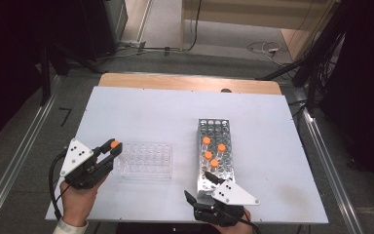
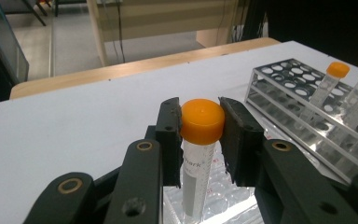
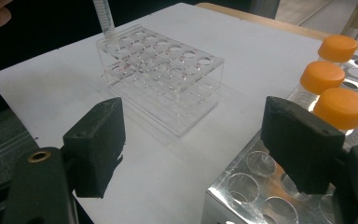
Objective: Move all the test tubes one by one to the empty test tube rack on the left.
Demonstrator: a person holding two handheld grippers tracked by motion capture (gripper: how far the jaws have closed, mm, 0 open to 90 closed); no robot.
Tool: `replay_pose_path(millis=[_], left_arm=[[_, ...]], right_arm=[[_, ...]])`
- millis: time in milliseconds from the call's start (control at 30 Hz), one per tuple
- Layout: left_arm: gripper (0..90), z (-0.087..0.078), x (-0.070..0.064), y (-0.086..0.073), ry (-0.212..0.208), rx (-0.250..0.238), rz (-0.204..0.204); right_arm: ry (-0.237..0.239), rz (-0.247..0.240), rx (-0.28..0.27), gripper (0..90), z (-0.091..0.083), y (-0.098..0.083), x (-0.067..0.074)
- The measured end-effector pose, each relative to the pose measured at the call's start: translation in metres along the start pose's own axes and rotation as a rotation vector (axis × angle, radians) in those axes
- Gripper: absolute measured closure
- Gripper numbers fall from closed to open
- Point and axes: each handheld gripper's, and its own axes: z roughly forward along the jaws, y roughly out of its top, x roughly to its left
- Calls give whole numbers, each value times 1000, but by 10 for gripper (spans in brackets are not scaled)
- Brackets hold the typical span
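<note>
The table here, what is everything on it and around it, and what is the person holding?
Table: one, white top with a wooden far edge, centre.
Clear rack: one, see-through plastic, left of middle.
Metal rack: one, silver, many holes, right of middle.
Tubes in the metal rack: four, clear with orange caps, standing in its middle part.
Held tube: one, clear with orange cap, upright, its tip at a corner of the clear rack.
Cables: several, on the floor beyond the table.
Left gripper: black, shut on the held tube's cap, near left of the table.
Right gripper: black, jaws open, nothing between them, at the near end of the metal rack.
Left hand: bottom left edge.
</note>
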Motion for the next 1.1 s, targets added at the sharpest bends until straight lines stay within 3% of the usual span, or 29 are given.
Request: replay_pose_path(millis=[367,733,1067,1100], left_arm=[[698,10,-1,-18,2,61,-2],[683,13,-2,-23,2,69,-2],[532,10,-1,-22,-7,39,-23],[418,10,-1,-22,3,39,-28]], right_arm=[[-4,5,-2,205,-1,0,-1],[-5,7,2,205,-1,-2,-2],[-11,14,1,205,-1,-2,-4],[-14,15,-1,205,-2,-2,-6]])
